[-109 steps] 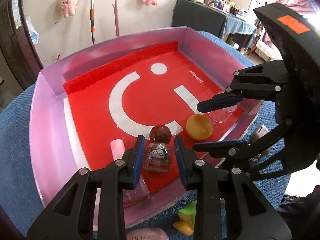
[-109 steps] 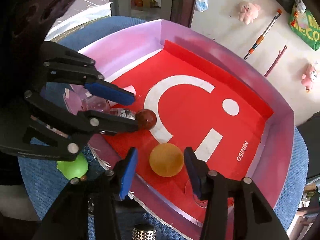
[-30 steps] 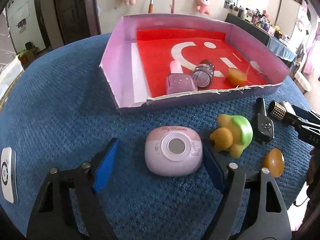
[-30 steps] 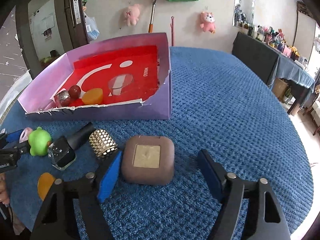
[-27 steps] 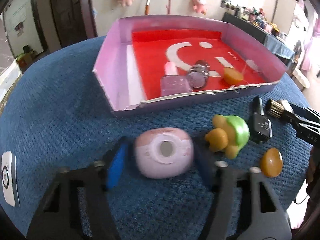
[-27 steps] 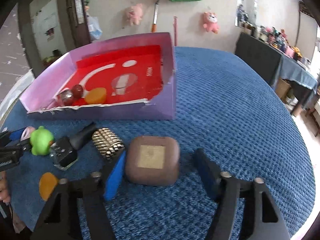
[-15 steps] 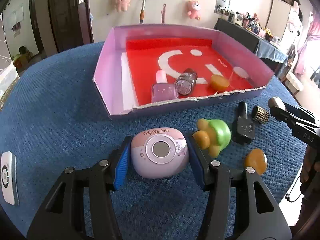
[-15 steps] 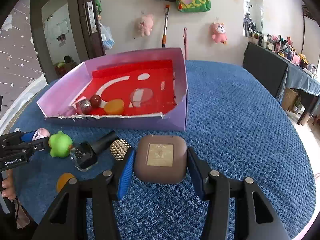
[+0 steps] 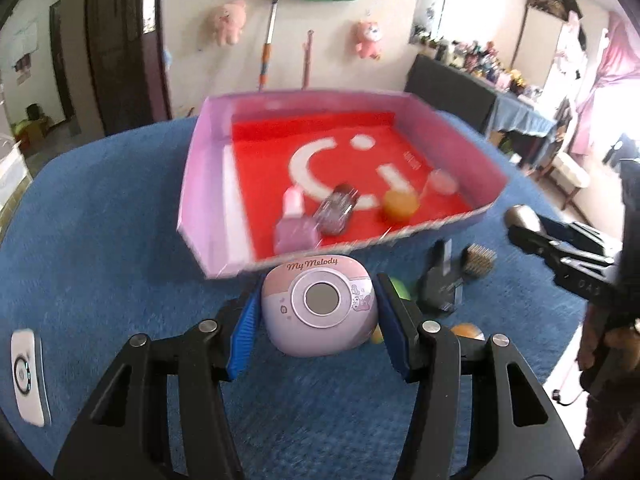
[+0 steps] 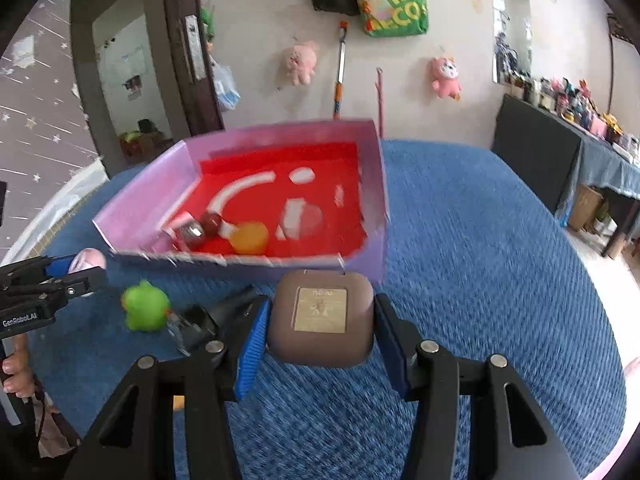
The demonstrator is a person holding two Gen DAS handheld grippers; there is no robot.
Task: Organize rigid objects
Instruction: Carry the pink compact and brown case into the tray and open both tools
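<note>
Left wrist view: left gripper is clamping the pink case, tray lying just beyond. Right wrist view: right gripper is gripping the brown case before that tray.

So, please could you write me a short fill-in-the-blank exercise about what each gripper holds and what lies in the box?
1. The left gripper is shut on a pink case with the words "My ____" printed on it.
2. The right gripper is shut on a ____ case with a gold square on top.
3. The floor of the pink box is ____ with white marks.
4. The green toy lies ____ the box.

Missing words: Melody; brown; red; outside
</note>
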